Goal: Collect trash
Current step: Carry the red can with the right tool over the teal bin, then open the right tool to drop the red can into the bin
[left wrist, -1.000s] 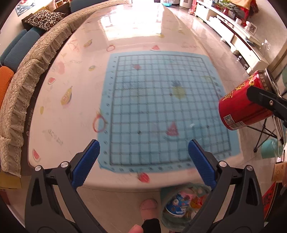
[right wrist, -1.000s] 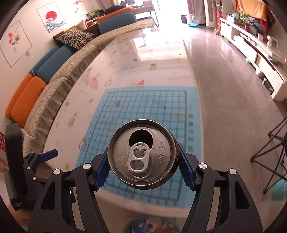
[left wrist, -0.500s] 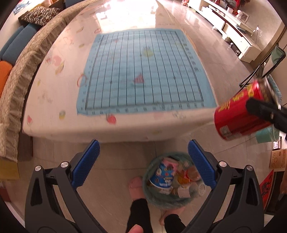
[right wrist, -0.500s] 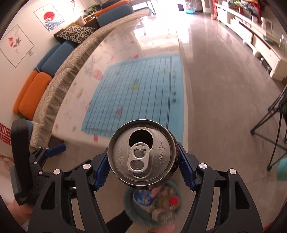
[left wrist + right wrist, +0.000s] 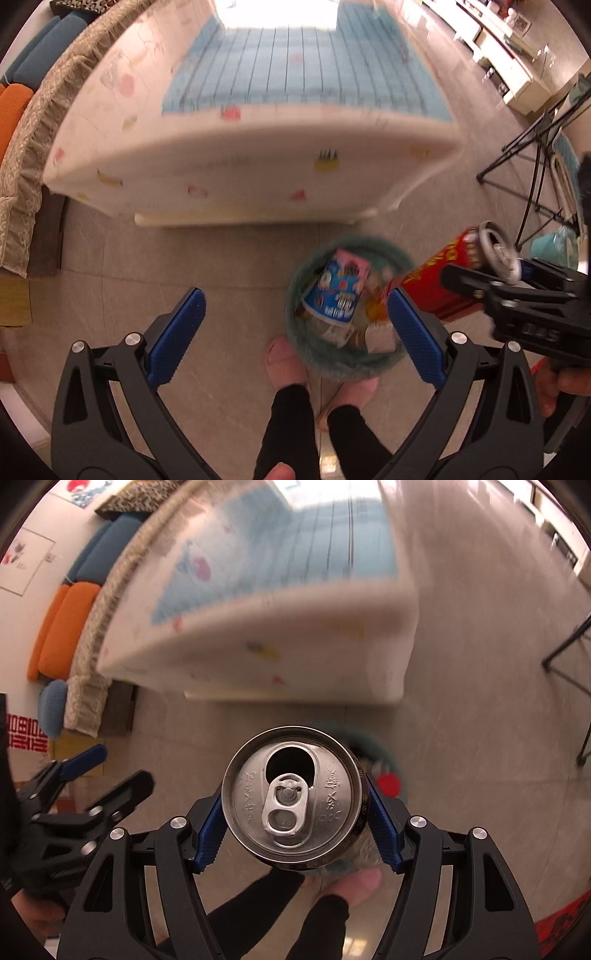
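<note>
My right gripper (image 5: 293,825) is shut on a red drink can (image 5: 293,797), its opened silver top facing the camera. In the left wrist view the can (image 5: 439,280) hangs just right of and above a teal trash basket (image 5: 317,354) on the floor, which holds a blue carton (image 5: 338,291) and other trash. In the right wrist view the basket (image 5: 388,760) is mostly hidden behind the can. My left gripper (image 5: 293,328) is open and empty above the floor, left of the basket.
A low table (image 5: 258,173) with a white fruit-print cloth and blue grid mat (image 5: 295,74) stands beyond the basket. A sofa (image 5: 22,122) runs along the left. The person's feet (image 5: 284,362) stand beside the basket. A black stand (image 5: 532,177) is at right.
Both grippers have pulled back from the table and tipped down toward the floor. The can has moved over beside the basket, which now sits mid-view.
</note>
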Demonstrator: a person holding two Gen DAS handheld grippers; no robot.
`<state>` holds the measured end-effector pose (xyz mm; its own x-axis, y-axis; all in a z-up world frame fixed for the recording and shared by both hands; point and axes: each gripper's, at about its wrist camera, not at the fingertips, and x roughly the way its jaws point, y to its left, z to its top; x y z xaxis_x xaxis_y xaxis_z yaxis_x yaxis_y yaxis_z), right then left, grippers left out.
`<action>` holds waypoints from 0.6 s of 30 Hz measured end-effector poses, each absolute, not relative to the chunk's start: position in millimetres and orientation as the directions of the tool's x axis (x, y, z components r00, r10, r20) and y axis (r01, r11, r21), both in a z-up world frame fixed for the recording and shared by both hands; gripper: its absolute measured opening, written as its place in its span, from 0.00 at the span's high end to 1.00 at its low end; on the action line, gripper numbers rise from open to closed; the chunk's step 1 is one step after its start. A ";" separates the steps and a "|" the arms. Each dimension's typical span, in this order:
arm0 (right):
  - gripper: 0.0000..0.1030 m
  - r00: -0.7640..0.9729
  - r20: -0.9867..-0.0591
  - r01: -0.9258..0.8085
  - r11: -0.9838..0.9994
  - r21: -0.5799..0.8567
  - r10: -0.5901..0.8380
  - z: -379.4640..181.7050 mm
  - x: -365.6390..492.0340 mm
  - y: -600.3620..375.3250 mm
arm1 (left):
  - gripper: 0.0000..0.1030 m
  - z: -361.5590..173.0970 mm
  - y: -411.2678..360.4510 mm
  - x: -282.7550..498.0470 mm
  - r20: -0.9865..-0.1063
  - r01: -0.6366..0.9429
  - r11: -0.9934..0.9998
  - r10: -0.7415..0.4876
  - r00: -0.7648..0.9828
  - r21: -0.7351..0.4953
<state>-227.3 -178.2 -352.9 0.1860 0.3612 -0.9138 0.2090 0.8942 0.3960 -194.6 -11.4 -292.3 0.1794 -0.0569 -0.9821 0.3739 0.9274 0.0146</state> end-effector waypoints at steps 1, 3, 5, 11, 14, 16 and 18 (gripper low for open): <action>0.34 0.167 -0.915 0.218 0.891 0.398 0.368 -363.6 -229.0 -172.7 | 0.07 -296.9 -9.1 -197.3 -0.984 0.380 0.925 -0.050 0.173 0.020; 0.34 0.137 -0.916 0.233 0.887 0.399 0.377 -379.8 -230.2 -164.1 | 0.07 -308.1 -4.8 -201.7 -0.986 0.397 0.917 -0.038 0.162 0.030; 0.34 0.120 -0.916 0.241 0.884 0.401 0.383 -392.0 -230.1 -158.2 | 0.07 -317.1 -1.8 -202.7 -0.987 0.412 0.910 -0.024 0.159 0.045; 0.34 0.060 -0.927 0.239 0.896 0.374 0.371 -431.4 -226.0 -148.8 | 0.07 -354.1 6.8 -203.5 -0.992 0.446 0.893 -0.001 0.125 0.055; 0.34 0.034 -0.928 0.239 0.898 0.368 0.371 -444.8 -223.7 -144.8 | 0.07 -368.5 11.3 -205.5 -0.994 0.435 0.899 -0.002 0.108 0.046; 0.34 0.007 -0.926 0.238 0.898 0.369 0.379 -455.0 -225.3 -142.0 | 0.07 -374.8 15.5 -206.8 -0.995 0.413 0.909 0.004 0.098 0.044; 0.34 -0.019 -0.915 0.254 0.887 0.385 0.402 -466.6 -226.6 -138.4 | 0.07 -378.3 20.8 -208.4 -0.996 0.387 0.921 0.002 0.093 0.038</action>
<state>-226.6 -138.4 -466.6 -0.0190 0.4021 -0.9154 0.2543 0.8874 0.3845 -208.4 20.8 -378.3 0.0927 0.0017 -0.9957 0.3870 0.9213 0.0376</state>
